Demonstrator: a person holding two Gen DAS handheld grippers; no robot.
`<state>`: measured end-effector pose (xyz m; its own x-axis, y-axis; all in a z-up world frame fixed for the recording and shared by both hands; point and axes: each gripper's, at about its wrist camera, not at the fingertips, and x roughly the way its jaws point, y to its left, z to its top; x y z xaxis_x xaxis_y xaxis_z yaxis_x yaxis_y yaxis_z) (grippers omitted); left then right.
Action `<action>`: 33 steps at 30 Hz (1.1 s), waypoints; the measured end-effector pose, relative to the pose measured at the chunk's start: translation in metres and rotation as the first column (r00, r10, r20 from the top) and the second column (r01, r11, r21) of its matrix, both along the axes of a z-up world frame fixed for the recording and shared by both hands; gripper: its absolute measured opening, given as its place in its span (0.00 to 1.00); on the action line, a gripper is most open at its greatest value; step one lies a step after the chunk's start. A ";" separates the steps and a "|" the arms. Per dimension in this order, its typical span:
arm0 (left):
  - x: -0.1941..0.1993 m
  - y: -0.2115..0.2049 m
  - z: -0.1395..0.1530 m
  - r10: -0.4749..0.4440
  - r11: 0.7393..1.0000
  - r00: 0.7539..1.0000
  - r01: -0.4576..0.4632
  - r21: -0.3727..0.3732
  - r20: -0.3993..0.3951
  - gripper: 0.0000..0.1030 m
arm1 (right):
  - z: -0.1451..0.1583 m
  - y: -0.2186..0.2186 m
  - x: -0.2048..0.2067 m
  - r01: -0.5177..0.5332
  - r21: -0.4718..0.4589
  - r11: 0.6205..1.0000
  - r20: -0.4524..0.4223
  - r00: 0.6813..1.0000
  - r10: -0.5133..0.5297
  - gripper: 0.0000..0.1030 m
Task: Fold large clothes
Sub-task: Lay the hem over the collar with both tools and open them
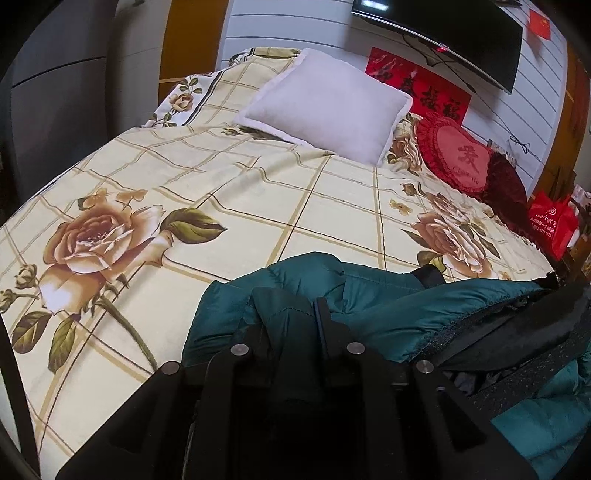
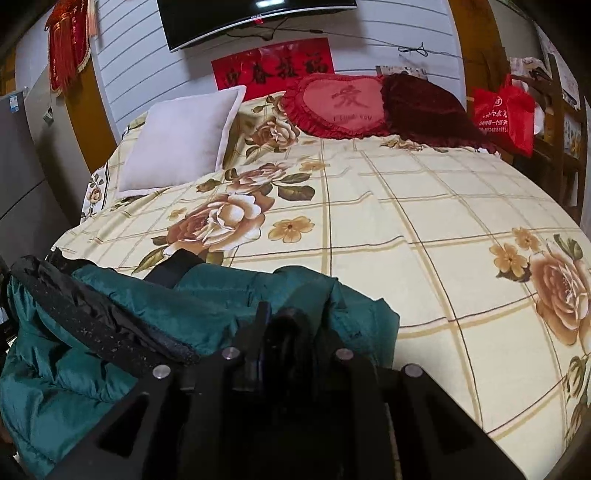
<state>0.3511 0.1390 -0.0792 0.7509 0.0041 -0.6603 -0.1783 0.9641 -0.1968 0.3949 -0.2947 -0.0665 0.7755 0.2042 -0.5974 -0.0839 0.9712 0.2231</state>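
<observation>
A teal puffer jacket with a black lining lies bunched at the near edge of the bed; it also shows in the right wrist view. My left gripper is shut on a fold of the jacket's teal fabric. My right gripper is shut on another fold of the jacket, near its right edge. The black lining and collar lie between the two grips. Both grippers' fingertips are mostly buried in fabric.
The bed has a cream checked sheet with roses. A white pillow, a red heart cushion and a dark red cushion lie at its head. A red bag hangs at the right. A TV is on the wall.
</observation>
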 end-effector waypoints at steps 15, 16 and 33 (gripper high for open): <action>0.000 -0.003 0.001 0.002 1.000 1.000 -0.002 0.019 0.010 0.02 | -0.001 -0.002 -0.002 -0.004 0.020 1.000 0.000 1.000 0.004 0.19; 0.001 -0.004 0.001 -0.001 1.000 1.000 0.001 0.022 0.010 0.02 | -0.001 -0.003 -0.002 -0.005 0.027 1.000 -0.002 1.000 0.005 0.19; 0.001 0.000 0.007 0.001 1.000 1.000 -0.002 -0.016 -0.011 0.05 | -0.002 -0.006 -0.002 -0.014 0.077 0.997 -0.008 1.000 0.015 0.21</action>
